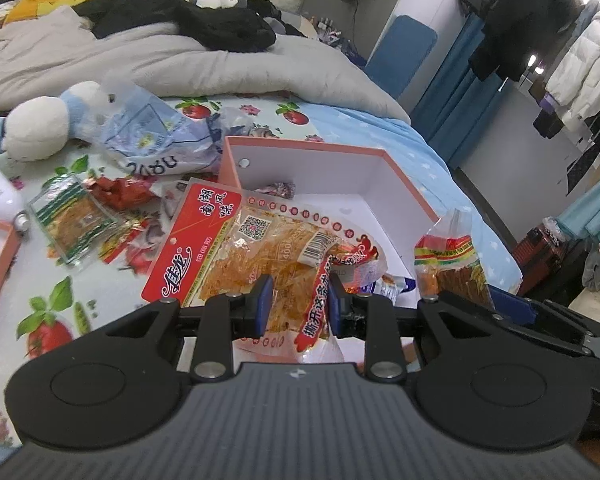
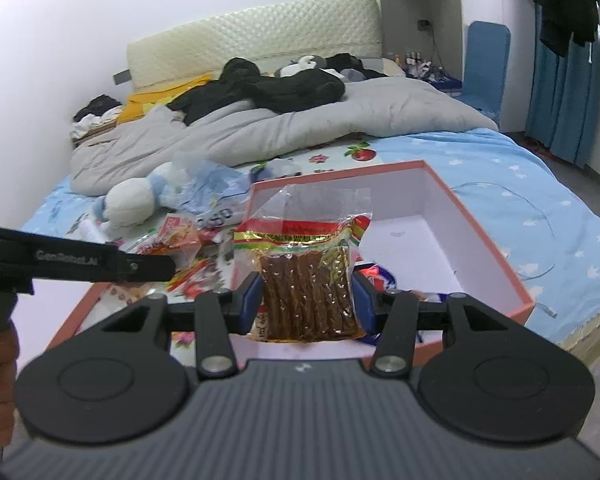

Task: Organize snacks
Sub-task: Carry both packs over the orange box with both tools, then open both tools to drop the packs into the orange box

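Two snack packs ride over the pink box (image 1: 399,184) — red-label pack (image 1: 260,248) clenched in the left gripper (image 1: 298,306), stick pack (image 2: 309,288) in the right gripper (image 2: 307,304). Step: carrying to box. Next — likely lower and release inside; loose snacks (image 1: 76,224) lie at nine o'clock.

Twin black hand-held grippers, alike in build.
Left gripper (image 1: 298,306) and right gripper (image 2: 305,304): ribbed grey housing at 6 o'clock, round black discs at 4 and 8, silver screws (image 2: 216,363) on linkage arms, blue-padded fingers (image 1: 264,304).

Glossy plastic snack packets (image 1: 268,256), matt cardboard box (image 1: 339,172)
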A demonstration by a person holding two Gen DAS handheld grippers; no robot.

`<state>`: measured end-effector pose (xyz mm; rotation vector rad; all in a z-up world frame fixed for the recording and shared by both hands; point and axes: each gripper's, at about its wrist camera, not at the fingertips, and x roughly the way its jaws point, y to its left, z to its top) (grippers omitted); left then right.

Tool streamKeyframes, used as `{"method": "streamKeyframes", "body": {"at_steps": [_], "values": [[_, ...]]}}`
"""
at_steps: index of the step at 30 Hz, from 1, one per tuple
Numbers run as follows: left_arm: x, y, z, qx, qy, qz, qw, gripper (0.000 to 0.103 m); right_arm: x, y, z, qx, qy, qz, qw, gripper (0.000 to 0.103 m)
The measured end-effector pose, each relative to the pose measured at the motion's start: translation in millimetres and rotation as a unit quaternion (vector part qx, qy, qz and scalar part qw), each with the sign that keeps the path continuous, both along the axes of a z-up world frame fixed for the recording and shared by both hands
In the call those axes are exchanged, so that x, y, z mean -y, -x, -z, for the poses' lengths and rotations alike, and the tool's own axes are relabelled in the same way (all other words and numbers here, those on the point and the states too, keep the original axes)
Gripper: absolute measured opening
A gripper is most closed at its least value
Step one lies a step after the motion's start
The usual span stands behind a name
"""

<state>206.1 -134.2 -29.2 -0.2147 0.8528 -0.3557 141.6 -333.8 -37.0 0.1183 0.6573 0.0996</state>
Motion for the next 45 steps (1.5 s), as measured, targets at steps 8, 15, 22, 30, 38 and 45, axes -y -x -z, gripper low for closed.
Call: {"method": "streamKeyframes", "body": {"at_steps": [8,15,22,30,38,45], "values": [[47,-62,13,-0.015,-0.003,0.022,0.9996,0.033,33,-44,15,-0.016,0.002,0.012,1.000,0.051],[78,-111,27,-0.025,-0.018,0.038,0.9988,0.033,54,-82,32,-0.032,-0.005,0.028,0.999,0.043],[90,-141,52,-0.050,-0.034,0.050,0.9969,0.042,61,-106,51,-0.048,-0.003,0.032,0.998,0.044],[94,-142,52,-0.044,-0.041,0.063,0.9962,0.063,63,-105,53,-0.048,-0.008,0.038,0.998,0.044],[83,-109,19,-0.007,-0.040,0.066,0.9970,0.063,52,-75,29,-0.024,-0.012,0.038,0.999,0.044],[56,-54,-15,0.025,-0.036,0.056,0.9975,0.063,32,-29,3,0.006,-0.023,0.032,0.999,0.044]]}}
